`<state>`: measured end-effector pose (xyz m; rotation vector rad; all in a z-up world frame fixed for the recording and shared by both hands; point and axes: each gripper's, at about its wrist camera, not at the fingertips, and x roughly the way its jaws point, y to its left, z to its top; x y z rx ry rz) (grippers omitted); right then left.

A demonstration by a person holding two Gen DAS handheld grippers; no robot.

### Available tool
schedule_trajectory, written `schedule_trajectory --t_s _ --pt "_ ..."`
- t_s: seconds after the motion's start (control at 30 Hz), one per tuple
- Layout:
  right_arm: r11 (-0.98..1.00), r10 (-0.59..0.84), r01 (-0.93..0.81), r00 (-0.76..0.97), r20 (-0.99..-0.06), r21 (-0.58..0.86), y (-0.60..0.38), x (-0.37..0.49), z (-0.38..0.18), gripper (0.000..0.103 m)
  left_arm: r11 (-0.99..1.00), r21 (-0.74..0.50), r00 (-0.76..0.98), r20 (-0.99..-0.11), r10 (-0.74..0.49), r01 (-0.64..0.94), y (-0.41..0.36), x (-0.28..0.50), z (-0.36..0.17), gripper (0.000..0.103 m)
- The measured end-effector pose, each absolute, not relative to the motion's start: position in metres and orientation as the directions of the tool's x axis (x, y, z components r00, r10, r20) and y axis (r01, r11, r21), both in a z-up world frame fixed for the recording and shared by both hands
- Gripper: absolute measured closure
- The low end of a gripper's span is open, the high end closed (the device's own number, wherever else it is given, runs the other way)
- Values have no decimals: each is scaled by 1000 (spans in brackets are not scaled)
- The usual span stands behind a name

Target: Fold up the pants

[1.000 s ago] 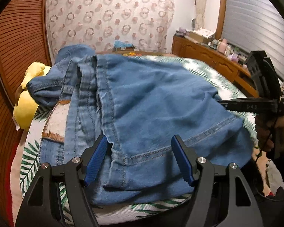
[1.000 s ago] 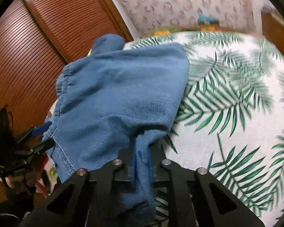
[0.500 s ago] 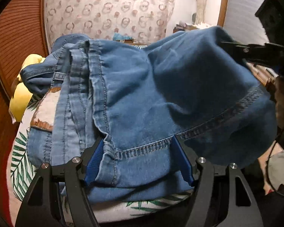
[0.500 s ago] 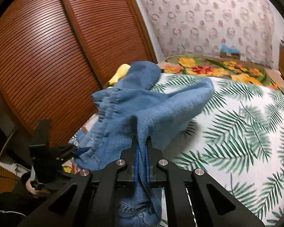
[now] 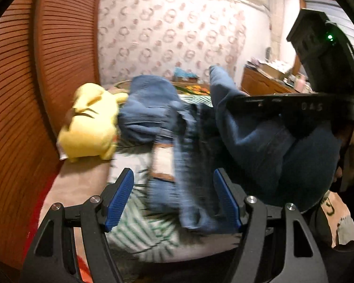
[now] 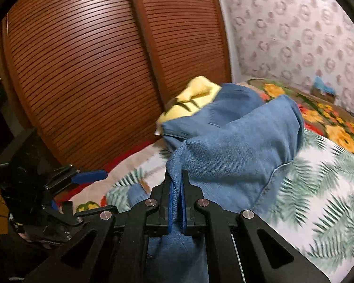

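Blue jeans (image 5: 195, 141) lie bunched on the bed, and one leg is lifted off it. My right gripper (image 6: 177, 179) is shut on a fold of that leg (image 6: 236, 153), so the denim rises ahead of it in a hump and hangs below its pads. In the left wrist view the right gripper (image 5: 233, 101) is side-on at the upper right, with dark denim draped under it. My left gripper (image 5: 173, 176) is open above the near edge of the jeans. The cloth lies beneath the gap, nearer the right pad, and the left pad (image 5: 119, 200) is off it.
A yellow plush toy (image 5: 89, 122) sits on the bed's left side, beside the jeans. Slatted wooden wardrobe doors (image 6: 94, 70) stand close along that side. The palm-leaf sheet (image 6: 318, 188) shows to the right, a floral blanket (image 6: 330, 122) lies beyond it, and a wooden dresser (image 5: 264, 82) stands far right.
My right gripper has lifted the pant leg and carried it left, over the rest of the jeans. The hem no longer spans the left pads, and that view has swung toward the plush toy.
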<state>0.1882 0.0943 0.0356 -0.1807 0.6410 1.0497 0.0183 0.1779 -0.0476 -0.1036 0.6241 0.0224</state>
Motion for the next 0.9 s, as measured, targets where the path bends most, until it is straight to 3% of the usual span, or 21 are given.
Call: schedule_trajectory --t_s 0.33,0.43,0.5,0.6,0.77,0.9 --pt "491 672 -851 233 -703 187 177 224 -22 98 985 -116 808 -589 33 -125 204 4 -55 32" --pt "479 685 -852 213 -697 210 177 233 -20 91 985 -118 809 -587 32 -124 205 6 -55 32" --pt "477 701 -855 231 -674 203 169 236 -6 76 986 -118 814 -580 28 -118 204 5 -53 32" --pt "487 732 -858 300 -612 162 151 234 24 64 987 -119 828 -560 24 -109 197 4 -43 32" --pt "542 720 -836 413 -557 81 116 234 52 60 991 -115 849 -529 -8 -62 184 11 -24 32" --pt "617 653 -787 499 -569 19 91 247 40 55 993 -118 842 -538 -54 -12 168 25 -23 32"
